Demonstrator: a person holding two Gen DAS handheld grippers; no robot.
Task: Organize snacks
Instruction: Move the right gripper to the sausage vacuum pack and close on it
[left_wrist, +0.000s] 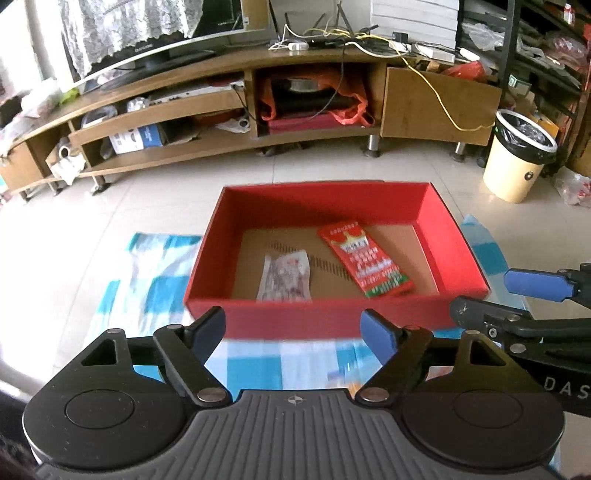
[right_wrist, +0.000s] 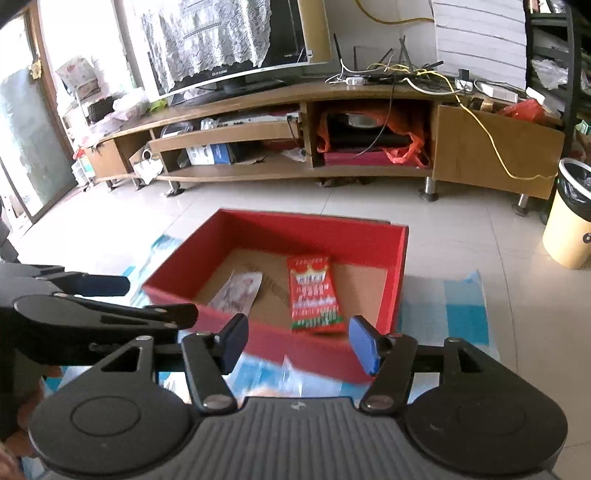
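A long wooden TV cabinet (left_wrist: 258, 74) runs along the far side of the room, with a television (right_wrist: 229, 40) draped in lace on top and a tangle of cables beside it; a cream waste bin (left_wrist: 517, 162) with a black liner stands on the tiled floor (left_wrist: 332, 166) near its right end. On the floor nearer the cameras lies a blue-and-white checked cloth (left_wrist: 147, 269), and on it sits an open red box (left_wrist: 332, 317) with a brown cardboard bottom. Two snacks lie flat inside the box: a red snack packet (left_wrist: 364, 258) toward the right, set at a slant, and a smaller clear snack packet (left_wrist: 284, 277) with a reddish print to its left, the two close but apart. Both rest on the box's bottom, touched by neither tool. The left gripper (left_wrist: 295, 332) hangs above the near wall of the box with its blue-padded fingers spread wide and nothing between them. The right gripper (right_wrist: 299, 343) hangs above the box's near right corner, its fingers parted less widely and likewise empty. Each gripper shows at the edge of the other's view, side by side. The nearest stretch of cloth is blurred.
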